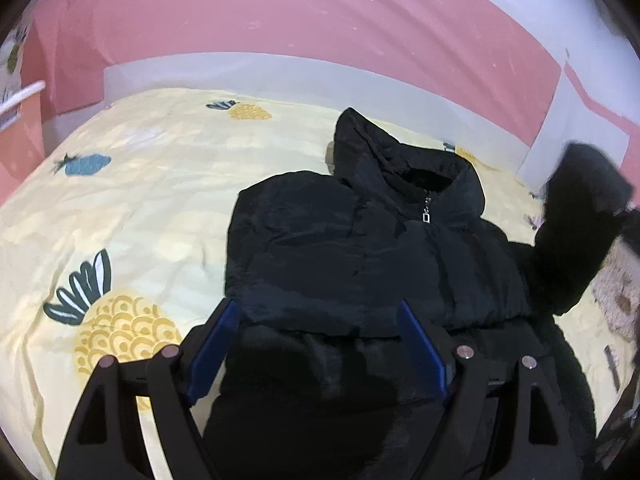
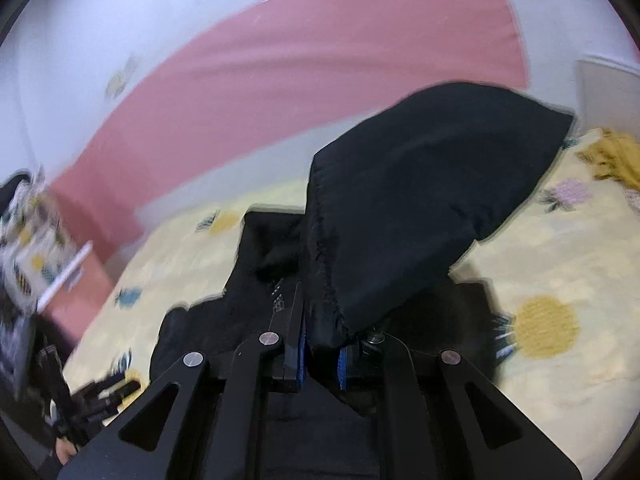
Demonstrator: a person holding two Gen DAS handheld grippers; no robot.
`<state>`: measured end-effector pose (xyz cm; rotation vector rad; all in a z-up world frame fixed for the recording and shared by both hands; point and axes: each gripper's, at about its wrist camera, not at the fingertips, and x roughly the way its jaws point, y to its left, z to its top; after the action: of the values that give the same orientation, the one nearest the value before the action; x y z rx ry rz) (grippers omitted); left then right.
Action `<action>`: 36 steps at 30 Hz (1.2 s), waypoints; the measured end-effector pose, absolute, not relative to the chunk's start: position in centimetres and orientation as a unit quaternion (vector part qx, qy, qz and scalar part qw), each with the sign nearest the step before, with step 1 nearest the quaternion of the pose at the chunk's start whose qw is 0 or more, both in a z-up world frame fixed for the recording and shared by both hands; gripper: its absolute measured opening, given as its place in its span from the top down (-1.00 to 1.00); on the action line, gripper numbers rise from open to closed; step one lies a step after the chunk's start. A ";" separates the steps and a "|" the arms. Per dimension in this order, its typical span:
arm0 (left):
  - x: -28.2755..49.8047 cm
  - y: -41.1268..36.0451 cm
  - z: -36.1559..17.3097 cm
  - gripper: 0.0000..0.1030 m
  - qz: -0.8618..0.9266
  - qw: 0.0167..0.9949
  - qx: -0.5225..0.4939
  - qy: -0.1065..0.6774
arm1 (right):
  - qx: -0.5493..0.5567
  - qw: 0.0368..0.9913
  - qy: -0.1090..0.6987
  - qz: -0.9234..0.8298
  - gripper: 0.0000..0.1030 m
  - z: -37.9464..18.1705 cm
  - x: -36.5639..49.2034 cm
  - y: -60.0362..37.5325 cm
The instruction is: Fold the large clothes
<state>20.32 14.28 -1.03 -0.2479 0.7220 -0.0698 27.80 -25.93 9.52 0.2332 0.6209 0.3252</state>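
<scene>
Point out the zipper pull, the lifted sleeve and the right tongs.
zipper pull (image 1: 426, 216), left wrist view, on the small silver tab below the collar.
lifted sleeve (image 2: 432, 184), right wrist view, on the middle of the raised black fabric.
right tongs (image 2: 322, 354), right wrist view, midway between the tips, shut on the sleeve.

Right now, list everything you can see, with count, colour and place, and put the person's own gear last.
jacket: one, black, hooded, on the bed, zipped
sleeve: one, black, lifted off the bed, clamped in the right gripper
bedsheet: one, pale yellow with pineapple prints, under the jacket
wall: pink with a white band, behind the bed
left gripper: black with blue pads, jaws open over the jacket's lower part
right gripper: black with blue pads, jaws shut on the sleeve
</scene>
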 end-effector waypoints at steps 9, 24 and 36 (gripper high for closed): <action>20.1 17.1 -1.9 -0.59 -0.035 0.927 -0.133 0.348 | 0.047 0.886 0.416 0.198 0.55 -1.2 32.5 -14.0; 20.2 18.1 -2.6 -0.59 -0.034 0.924 -0.158 0.346 | 0.116 0.908 0.355 0.191 -0.15 1.9 29.9 -18.1; 20.7 15.6 -1.2 -0.59 -0.035 0.924 -0.138 0.355 | 0.136 0.869 0.430 0.205 -0.15 -3.5 33.0 -17.8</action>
<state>20.74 15.56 -1.21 -0.2832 0.7293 -0.0725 33.01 -17.82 -3.51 0.2850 0.8989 0.4295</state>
